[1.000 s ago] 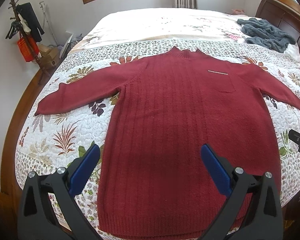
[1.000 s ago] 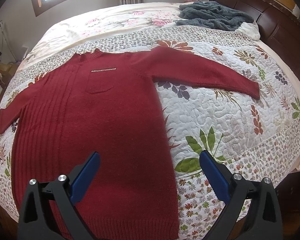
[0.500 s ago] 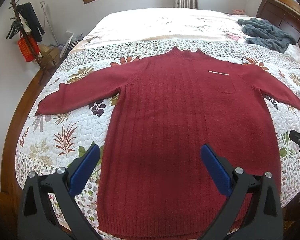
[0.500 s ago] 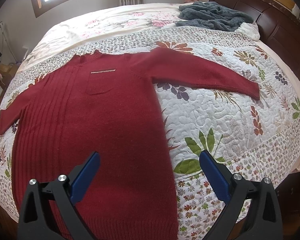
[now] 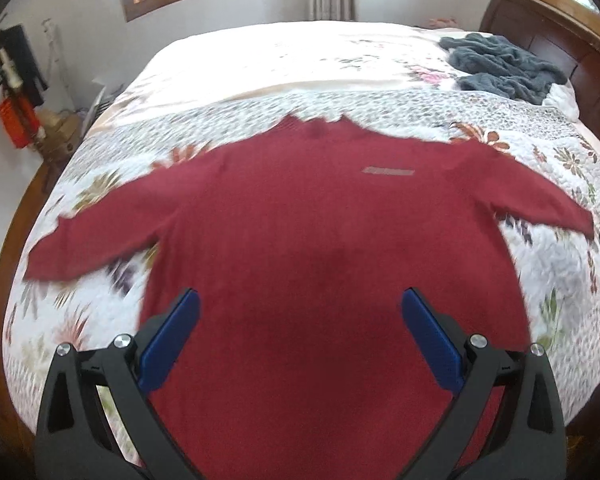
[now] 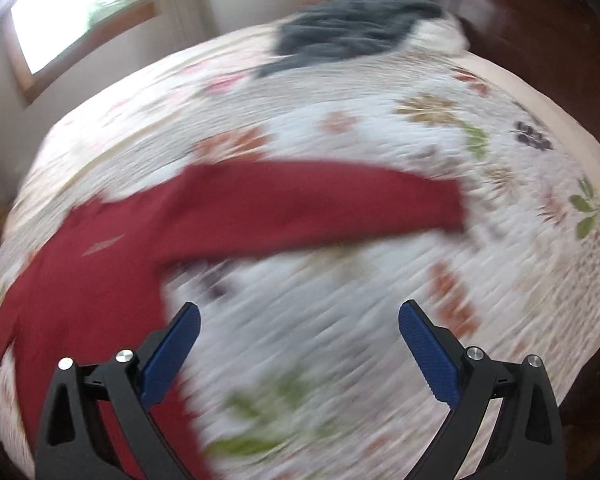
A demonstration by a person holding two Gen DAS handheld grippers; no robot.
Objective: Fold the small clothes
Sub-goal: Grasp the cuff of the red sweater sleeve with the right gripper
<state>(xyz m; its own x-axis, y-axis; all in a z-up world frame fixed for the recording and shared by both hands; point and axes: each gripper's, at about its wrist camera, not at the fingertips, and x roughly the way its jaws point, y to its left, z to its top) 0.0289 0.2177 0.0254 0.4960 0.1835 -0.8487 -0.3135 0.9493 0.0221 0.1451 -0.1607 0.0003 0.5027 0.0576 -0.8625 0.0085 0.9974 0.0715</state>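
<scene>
Sweater [image 5: 320,240] is spread flat, front up, on the quilted bed [image 5: 380,68], collar pointing away toward the far end and both sleeves stretched out sideways. So the body's long axis runs straight away from the tools, and the sleeves run across.

Left tool [image 5: 300,320] hangs over the lower middle of the body, fingers spread wide, nothing between them. Right tool [image 6: 300,328] is just as released and empty, but it's off the body, over bare quilt, with the right sleeve [image 6: 320,196] lying crosswise ahead of it, cuff end out to its right. That view is pretty blurry, so I can't say how close to the fabric it is.

My guess: the right sleeve gets folded in first, and the right tool is clearly the nearer one for that. A grey blanket [image 5: 504,68] sits well apart by the headboard.
</scene>
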